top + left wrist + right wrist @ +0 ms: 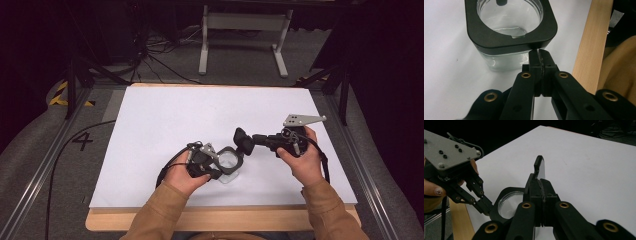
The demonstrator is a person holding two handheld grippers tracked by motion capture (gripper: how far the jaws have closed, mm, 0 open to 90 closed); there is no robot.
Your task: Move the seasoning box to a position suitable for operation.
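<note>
Near the front edge of the white surface (165, 115), a little left of its middle, the left gripper (216, 161) is held low, its jaws closed together with nothing between them. In the left gripper view the tips touch, or all but touch, the black collar on top of a clear glass jar (506, 53) at one corner. The jar (229, 162) stands upright on the surface with its mouth open. Just right of it the right gripper (243, 141) hovers above the rim, jaws pressed flat on a thin black lid (538, 166) that stands on edge between them. My guess is that the lid is being brought to the jar while the left gripper braces it. Next the lid would have to be tipped flat, centred over the mouth and lowered without pushing the jar toward the front edge.
</note>
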